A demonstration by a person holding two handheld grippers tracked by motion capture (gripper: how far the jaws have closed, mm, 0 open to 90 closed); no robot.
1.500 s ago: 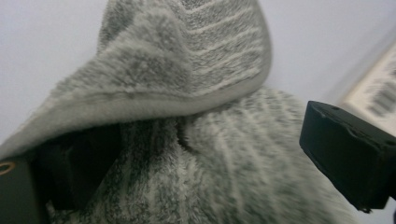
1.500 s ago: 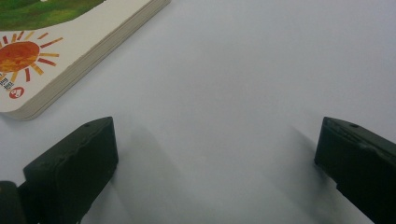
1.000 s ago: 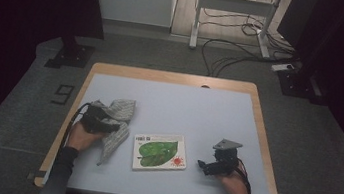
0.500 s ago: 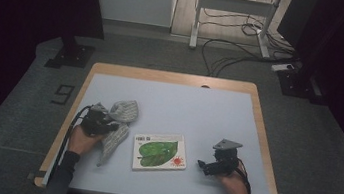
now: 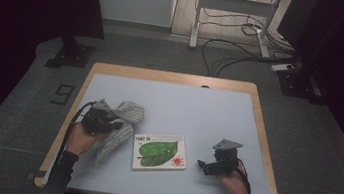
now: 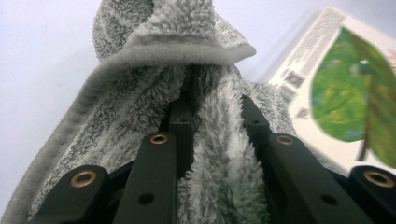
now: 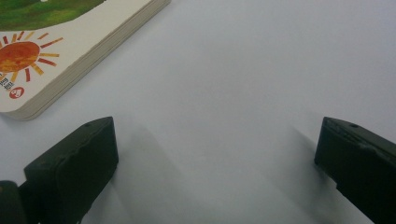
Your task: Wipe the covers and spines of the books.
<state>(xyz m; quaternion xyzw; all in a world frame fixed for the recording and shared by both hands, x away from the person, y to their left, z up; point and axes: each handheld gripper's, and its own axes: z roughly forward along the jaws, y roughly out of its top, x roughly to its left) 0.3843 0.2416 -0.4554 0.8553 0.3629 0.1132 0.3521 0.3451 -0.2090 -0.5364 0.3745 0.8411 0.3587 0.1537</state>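
At the left of the high view, the fluffy grey towel is being squeezed by the left gripper, whose jaws have just been closing on it. The right gripper is being held wide open. Lifting is started; the rest is left.

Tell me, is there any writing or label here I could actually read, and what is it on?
Nothing can be read for certain.
Book, top strip of the cover: a line of print, too small.
Book, in the left gripper view: rows of small print and a square mark, blurred.
Book, in the right gripper view: tiny characters and a small red round logo under the sun, too small.
Grey towel: no writing.
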